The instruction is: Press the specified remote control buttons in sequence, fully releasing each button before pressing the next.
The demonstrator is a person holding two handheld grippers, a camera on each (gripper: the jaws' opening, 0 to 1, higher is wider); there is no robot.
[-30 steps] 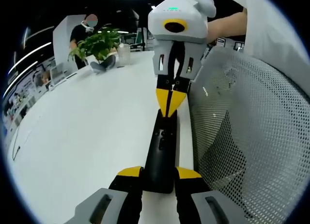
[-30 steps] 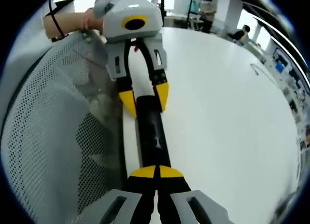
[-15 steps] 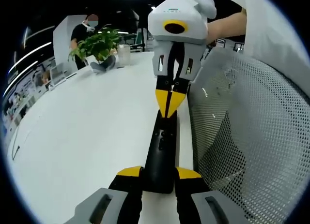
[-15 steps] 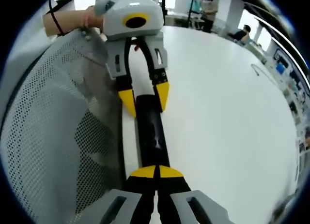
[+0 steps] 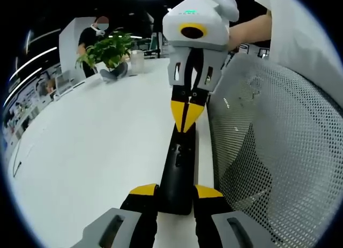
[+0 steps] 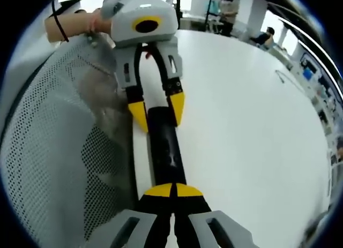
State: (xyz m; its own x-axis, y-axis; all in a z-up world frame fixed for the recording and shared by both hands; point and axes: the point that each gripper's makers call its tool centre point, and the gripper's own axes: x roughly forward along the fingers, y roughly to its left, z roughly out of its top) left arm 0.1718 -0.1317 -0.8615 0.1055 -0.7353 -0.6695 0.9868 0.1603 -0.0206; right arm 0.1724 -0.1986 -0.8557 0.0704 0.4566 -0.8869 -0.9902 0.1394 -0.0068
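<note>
Left gripper view: remote (image 5: pixel 178 170) lies on the white table (image 5: pixel 96 151) at its edge, long axis 6–12 o'clock. Near end clamped between the left tongs (image 5: pixel 176 193); buttons too small to read. Right tongs (image 5: pixel 185 115), tips pinched together, press on the far end, covering it. Plant (image 5: pixel 107 49) at 11 o'clock. Right gripper view: mesh chair back (image 6: pixel 59 151) at 9 o'clock, right tongs (image 6: pixel 172 191) closed, empty.

Opposed close views along remote (image 5: pixel 178 167)
</note>
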